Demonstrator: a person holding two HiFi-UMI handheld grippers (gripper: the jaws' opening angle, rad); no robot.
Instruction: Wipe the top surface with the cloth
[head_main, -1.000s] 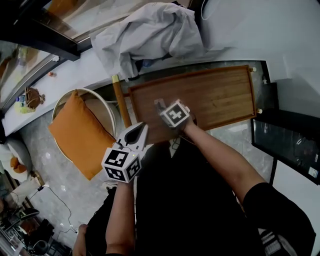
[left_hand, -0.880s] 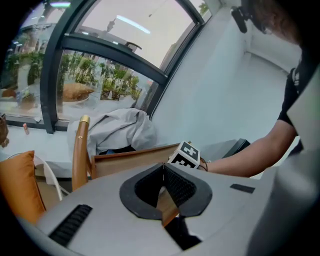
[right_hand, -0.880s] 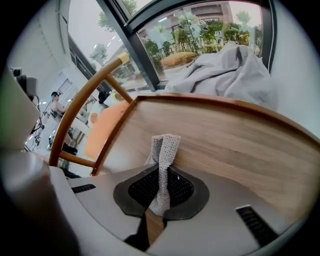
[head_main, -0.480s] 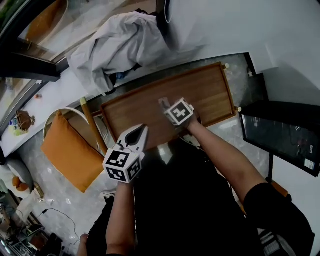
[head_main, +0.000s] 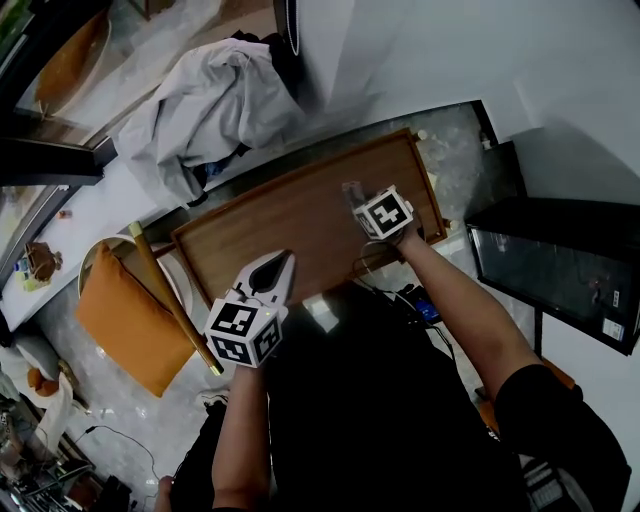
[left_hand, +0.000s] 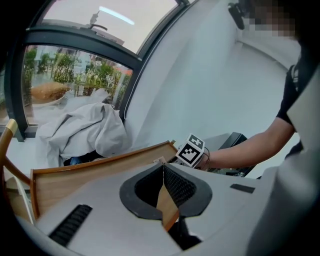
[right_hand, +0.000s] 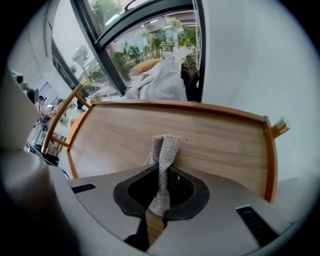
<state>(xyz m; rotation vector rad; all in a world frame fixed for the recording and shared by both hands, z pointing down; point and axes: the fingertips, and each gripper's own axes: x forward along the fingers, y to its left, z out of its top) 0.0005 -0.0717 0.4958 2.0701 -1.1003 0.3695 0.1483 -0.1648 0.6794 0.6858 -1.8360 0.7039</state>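
Note:
The wooden table top (head_main: 270, 235) with a raised rim runs across the middle of the head view. My right gripper (head_main: 352, 196) is over its right part, near the right rim, and is shut on a grey knitted cloth (right_hand: 163, 147). The cloth sticks up from between the jaws and rests on the wood (right_hand: 215, 135). My left gripper (head_main: 284, 264) hovers at the table's near edge, left of the middle, with its jaws shut and nothing between them (left_hand: 163, 169). The left gripper view shows the right gripper's marker cube (left_hand: 191, 150) at the far end of the table.
A crumpled pale garment (head_main: 205, 100) lies on the sill behind the table. A chair with an orange cushion (head_main: 125, 315) and a wooden rail (head_main: 170, 300) stands at the left. A dark glass-fronted cabinet (head_main: 550, 270) stands right of the table. A white wall (right_hand: 250, 60) is behind.
My right gripper has slid rightwards along the table top with the cloth, from the middle to near the right rim. The left gripper has stayed at the near edge.

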